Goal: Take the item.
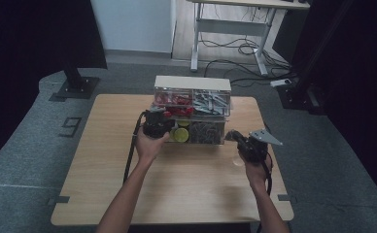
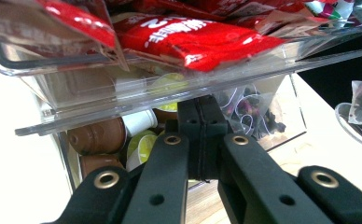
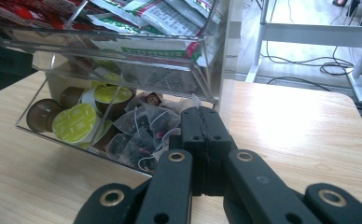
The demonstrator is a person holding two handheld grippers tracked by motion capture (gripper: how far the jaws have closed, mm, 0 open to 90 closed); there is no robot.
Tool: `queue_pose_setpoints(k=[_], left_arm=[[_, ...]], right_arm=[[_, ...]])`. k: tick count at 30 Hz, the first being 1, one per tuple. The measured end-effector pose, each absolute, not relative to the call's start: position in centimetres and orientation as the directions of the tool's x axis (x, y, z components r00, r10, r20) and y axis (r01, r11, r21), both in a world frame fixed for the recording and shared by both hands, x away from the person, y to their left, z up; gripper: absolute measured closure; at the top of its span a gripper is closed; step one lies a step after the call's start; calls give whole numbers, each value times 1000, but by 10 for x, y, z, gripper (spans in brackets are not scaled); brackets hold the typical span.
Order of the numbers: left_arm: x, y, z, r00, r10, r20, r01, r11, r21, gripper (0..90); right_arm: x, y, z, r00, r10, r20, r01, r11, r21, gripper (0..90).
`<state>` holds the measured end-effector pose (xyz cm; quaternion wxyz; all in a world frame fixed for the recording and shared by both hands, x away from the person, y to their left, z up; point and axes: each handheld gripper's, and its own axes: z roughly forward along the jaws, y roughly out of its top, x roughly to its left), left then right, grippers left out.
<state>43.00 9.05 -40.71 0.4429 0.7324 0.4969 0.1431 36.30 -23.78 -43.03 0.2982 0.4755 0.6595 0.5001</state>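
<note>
Standing near the far edge of the table (image 1: pixel 104 194), a clear organizer (image 1: pixel 192 109) is seen from the high view, with the left gripper (image 1: pixel 158 122) at its front left and the right gripper (image 1: pixel 236 137) at its front right corner. In the left gripper view, jaws are pressed together, empty, below red packets (image 2: pixel 193 39), beside coffee pods (image 2: pixel 97 136). In the right gripper view, the jaws are likewise closed, empty, before tea bags (image 3: pixel 139 128).

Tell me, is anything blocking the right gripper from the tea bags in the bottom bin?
Nothing visible blocks it. The right gripper, jaws shut, sits just in front of the tea bags in the clear organizer's open-fronted lower bin, beside the coffee pods.
</note>
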Motion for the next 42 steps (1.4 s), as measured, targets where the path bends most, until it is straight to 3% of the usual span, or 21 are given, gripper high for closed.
queue_pose_setpoints(k=[42], left_arm=[[429, 87, -406, 468, 857, -218, 597, -124, 793, 900]], right_arm=[[354, -285, -441, -291, 952, 92, 347, 16, 938, 891]])
